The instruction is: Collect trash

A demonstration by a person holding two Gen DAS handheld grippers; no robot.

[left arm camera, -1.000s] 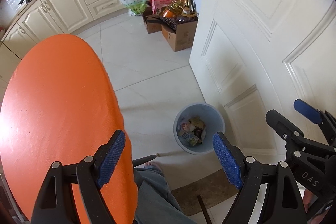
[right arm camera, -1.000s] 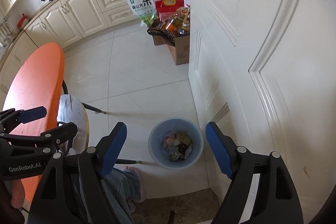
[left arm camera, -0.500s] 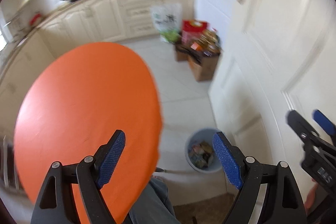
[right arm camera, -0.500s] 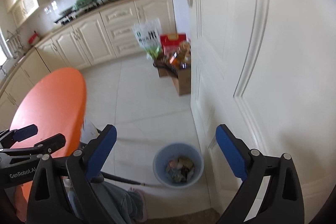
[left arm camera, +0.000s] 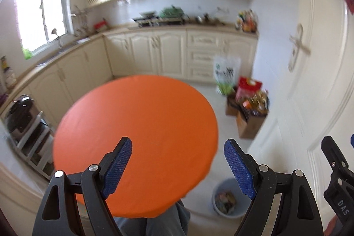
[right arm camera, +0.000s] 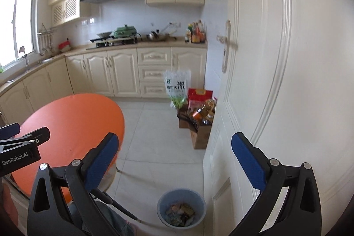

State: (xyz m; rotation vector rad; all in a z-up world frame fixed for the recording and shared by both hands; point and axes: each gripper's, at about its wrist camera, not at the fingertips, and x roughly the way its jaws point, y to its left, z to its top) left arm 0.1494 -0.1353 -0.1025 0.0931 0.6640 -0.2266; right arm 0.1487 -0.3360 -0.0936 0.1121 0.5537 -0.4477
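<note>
Left of the white door [right arm camera: 276, 81], the orange table [left arm camera: 137, 132] fills the left wrist view; only the right shows the bin's [right arm camera: 164, 202] trash [right arm camera: 180, 213] fully. Left gripper [left arm camera: 178, 167] angled down, spread, empty; right gripper [right arm camera: 174, 160], just widened, empty.

The round table [left arm camera: 137, 136] is plain bright orange. The bin [right arm camera: 181, 209] near the door is pale blue, its trash [right arm camera: 180, 213] mixed brown and green. Cabinets [right arm camera: 124, 72] and door [right arm camera: 276, 81] are cream. The gripper pads [right arm camera: 100, 160] are dark blue with a fine grid texture on black frames.
</note>
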